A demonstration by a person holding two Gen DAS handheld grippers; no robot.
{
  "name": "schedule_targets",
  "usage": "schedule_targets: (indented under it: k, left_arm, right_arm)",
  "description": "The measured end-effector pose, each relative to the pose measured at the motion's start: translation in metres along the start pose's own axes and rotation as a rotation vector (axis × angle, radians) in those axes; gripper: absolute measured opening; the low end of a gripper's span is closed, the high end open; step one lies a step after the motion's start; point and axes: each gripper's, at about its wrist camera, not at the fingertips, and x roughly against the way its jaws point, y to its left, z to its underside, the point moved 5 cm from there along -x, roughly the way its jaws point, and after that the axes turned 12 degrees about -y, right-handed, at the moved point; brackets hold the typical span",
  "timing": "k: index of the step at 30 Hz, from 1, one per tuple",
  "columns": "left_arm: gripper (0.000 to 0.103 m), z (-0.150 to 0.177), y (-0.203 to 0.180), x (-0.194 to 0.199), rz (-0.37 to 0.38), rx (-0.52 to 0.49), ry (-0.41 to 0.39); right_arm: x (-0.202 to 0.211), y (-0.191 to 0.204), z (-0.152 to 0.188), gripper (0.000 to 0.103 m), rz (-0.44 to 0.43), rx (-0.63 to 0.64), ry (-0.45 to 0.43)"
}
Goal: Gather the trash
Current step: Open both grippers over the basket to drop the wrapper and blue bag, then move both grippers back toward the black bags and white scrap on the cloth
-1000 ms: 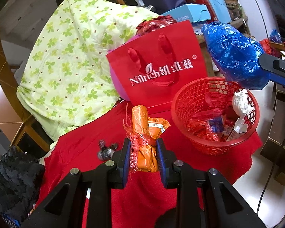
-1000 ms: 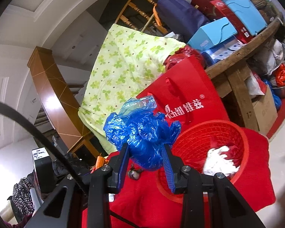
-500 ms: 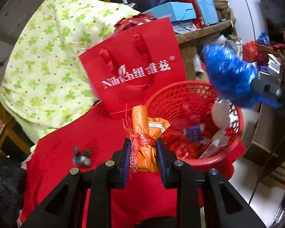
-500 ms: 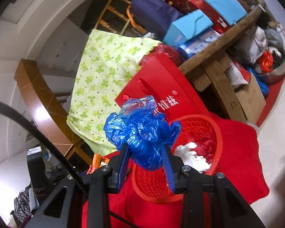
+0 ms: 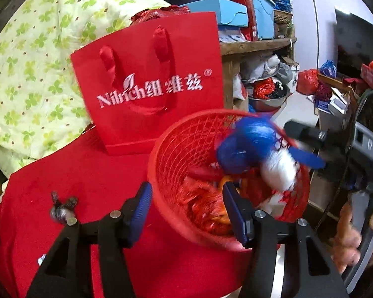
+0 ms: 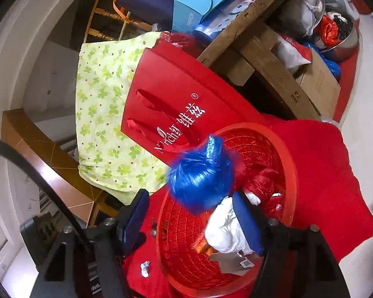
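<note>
My left gripper (image 5: 187, 211) hangs over the near rim of the red mesh basket (image 5: 156, 154), its jaws opening with nothing pressed between the pads. The orange wrapper (image 5: 211, 206) lies blurred in the basket just beyond them. My right gripper (image 6: 190, 219) is also opening above the basket (image 6: 293, 173). The blue plastic bag (image 6: 201, 176) is a blur ahead of its pads, free of them. In the left wrist view the blue bag (image 5: 246, 146) sits over the basket beside the right gripper (image 5: 292, 139). A dark scrap (image 5: 62, 208) lies on the red cloth (image 5: 74, 173).
A red gift bag (image 5: 149, 87) stands behind the basket against a green-patterned quilt (image 5: 32, 74). Crumpled white paper (image 6: 223, 228) fills part of the basket. A small white scrap (image 6: 144, 268) lies on the cloth. A wooden shelf (image 6: 261, 49) with boxes is behind. A hand (image 5: 348, 236) holds the right gripper.
Both grippers moved down over the basket and opened. The orange wrapper left the left pads and dropped in. The blue bag came free of the right pads.
</note>
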Motion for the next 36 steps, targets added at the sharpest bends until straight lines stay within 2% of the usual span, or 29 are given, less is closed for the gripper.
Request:
schedule_targets:
  k: [4,9,18,25,36]
  left_arm:
    - [0.06,0.021,0.022,0.015,-0.044,0.022,0.027]
    - [0.06,0.038,0.063,0.042,-0.163,0.082,0.047]
    - [0.062,0.05,0.121,0.101,-0.347,0.13,-0.012]
    - [0.062,0.057,0.153,0.139,-0.441,0.162,-0.055]
    - [0.062,0.085,0.194,0.173,-0.523,0.24,-0.065]
  right_arm:
    - [0.012,0.009,0.005,0.073,0.0,0.039,-0.006]
    - [0.02,0.04,0.009,0.073,-0.014,0.115,-0.022]
    - [0.015,0.122,0.037,0.073,-0.123,0.248,0.017]
    - [0.011,0.165,0.067,0.073,-0.178,0.318,0.065]
    - [-0.001,0.211,0.11,0.073,-0.227,0.397,0.147]
